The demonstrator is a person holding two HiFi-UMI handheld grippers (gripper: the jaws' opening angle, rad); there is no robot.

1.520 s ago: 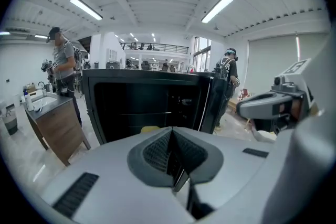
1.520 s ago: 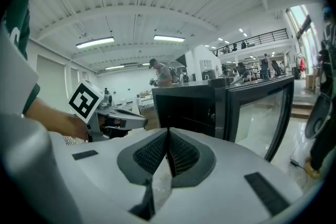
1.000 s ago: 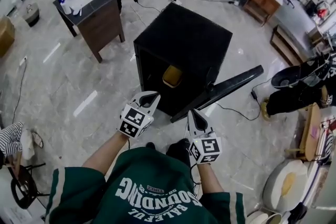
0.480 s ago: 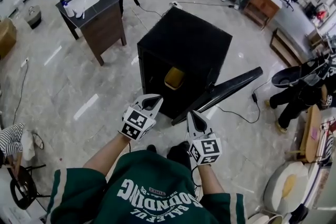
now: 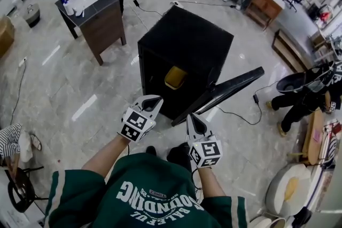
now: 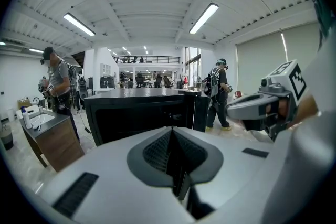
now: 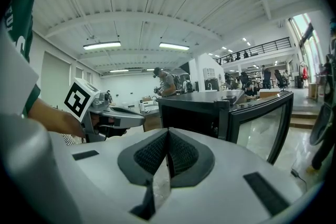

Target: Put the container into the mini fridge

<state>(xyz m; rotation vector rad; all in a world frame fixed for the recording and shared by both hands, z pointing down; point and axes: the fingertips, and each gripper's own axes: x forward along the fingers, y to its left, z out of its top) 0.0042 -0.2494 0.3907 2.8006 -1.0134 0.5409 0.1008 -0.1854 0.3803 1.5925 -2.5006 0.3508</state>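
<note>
The head view alone is showing the yellow container (image 5: 175, 77); it is sitting inside the black mini fridge (image 5: 184, 42), in the upper part of the open compartment, well apart from both grippers; the two gripper views are rendering that compartment only as a dark opening; the right gripper view alone is showing the glass panel of the fridge door (image 7: 262, 123), which is standing swung open toward the head view's right; the left gripper view is showing the fridge front straight ahead and a wooden cabinet (image 6: 52, 139) at its left

Both forearms are reaching forward from a green jersey (image 5: 149, 195); the left gripper (image 5: 154, 99) and the right gripper (image 5: 191, 118) are hanging side by side, near the fridge front and apart from it, each pointing toward the fridge and tilting slightly downward; each gripper view is showing the other gripper at its edge

The left gripper's jaws are pressing together with nothing between them; the right gripper's jaws are likewise meeting, empty; a black cable (image 5: 235, 112) is lying on the floor beside the door
</note>
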